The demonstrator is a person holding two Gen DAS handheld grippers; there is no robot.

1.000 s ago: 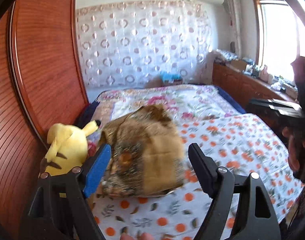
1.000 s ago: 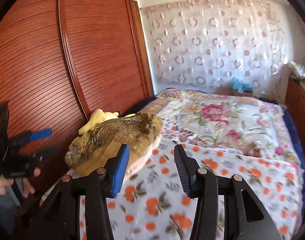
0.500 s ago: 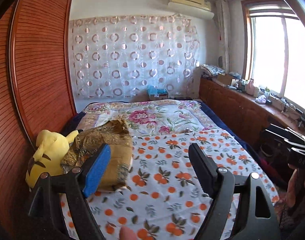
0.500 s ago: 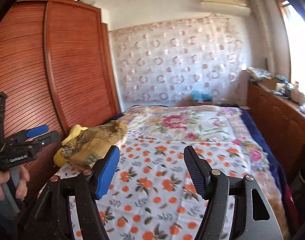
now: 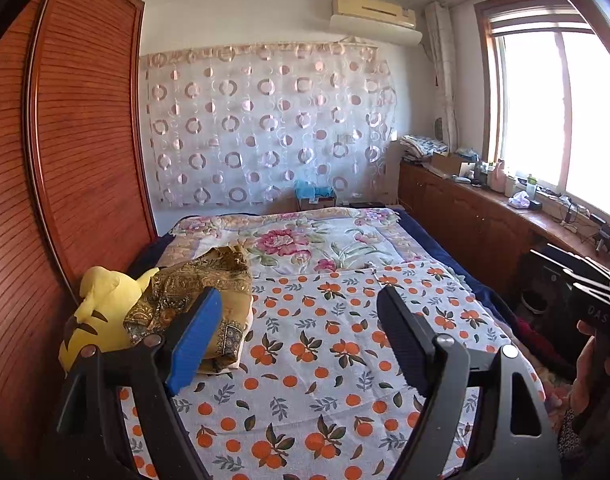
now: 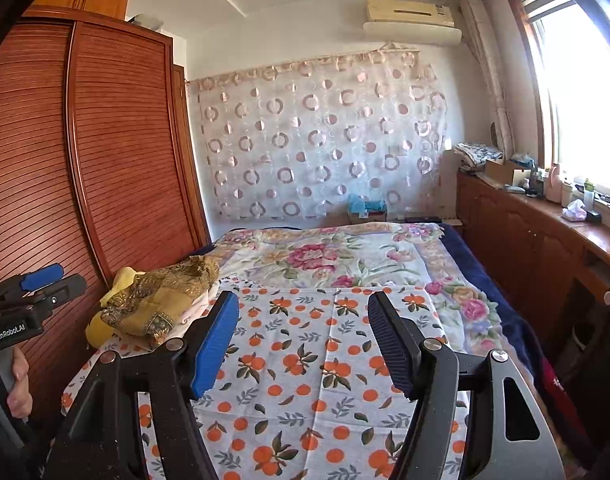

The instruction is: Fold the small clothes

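Note:
A folded brown and gold patterned garment (image 5: 203, 292) lies at the left edge of the bed on the orange-print sheet (image 5: 325, 344), against a yellow plush toy (image 5: 101, 312). It also shows in the right wrist view (image 6: 165, 300). My left gripper (image 5: 297, 336) is open and empty, held back above the near part of the bed, with the garment behind its blue left finger. My right gripper (image 6: 303, 340) is open and empty over the orange-print sheet (image 6: 325, 380), well to the right of the garment.
A red-brown slatted wardrobe (image 5: 65, 160) runs along the left of the bed. A floral quilt (image 5: 305, 240) covers the far half. A wooden counter (image 5: 485, 216) with small items lines the right wall under the window. The left gripper's handle (image 6: 21, 316) shows at the right wrist view's left edge.
Both grippers have pulled back and up from the garment. It now lies alone on the bed by the plush toy, and much more of the room is in view.

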